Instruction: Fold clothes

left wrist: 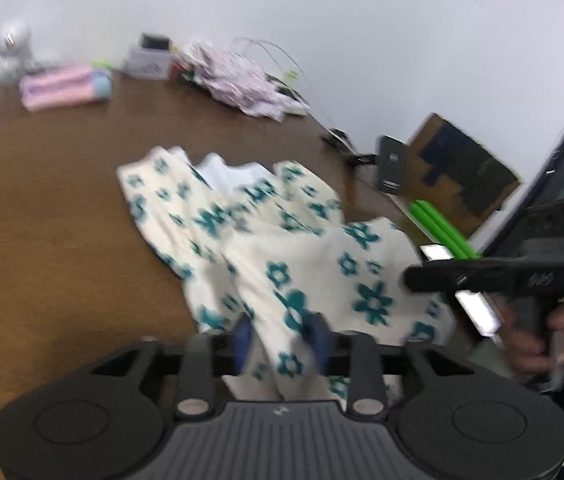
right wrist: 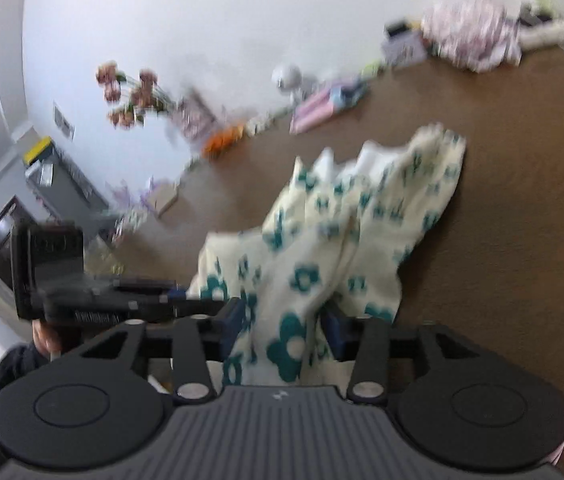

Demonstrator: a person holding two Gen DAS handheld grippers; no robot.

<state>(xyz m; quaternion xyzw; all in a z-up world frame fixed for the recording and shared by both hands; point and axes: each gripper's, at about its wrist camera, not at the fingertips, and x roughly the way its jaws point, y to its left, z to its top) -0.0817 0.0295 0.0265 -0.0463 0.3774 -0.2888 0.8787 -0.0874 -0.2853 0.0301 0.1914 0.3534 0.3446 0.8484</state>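
Note:
A cream garment with teal flowers point(left wrist: 266, 240) lies partly on the brown table point(left wrist: 42, 208), its near end lifted. My left gripper point(left wrist: 282, 340) is shut on a bunched near edge of it, the blue pads pressing the cloth. My right gripper point(right wrist: 288, 332) is shut on another bunched edge of the same garment point(right wrist: 346, 232). The right gripper also shows in the left wrist view point(left wrist: 494, 276), at the garment's right side. The left gripper shows in the right wrist view point(right wrist: 94, 300), to the left. Both views are blurred.
A folded pink cloth stack point(left wrist: 62, 88) and a small white robot figure point(left wrist: 14, 48) sit at the table's far left. A crumpled pale purple garment point(left wrist: 242, 80), a box point(left wrist: 150, 60) and cables are at the far edge. A cardboard box point(left wrist: 462, 172) stands at the right.

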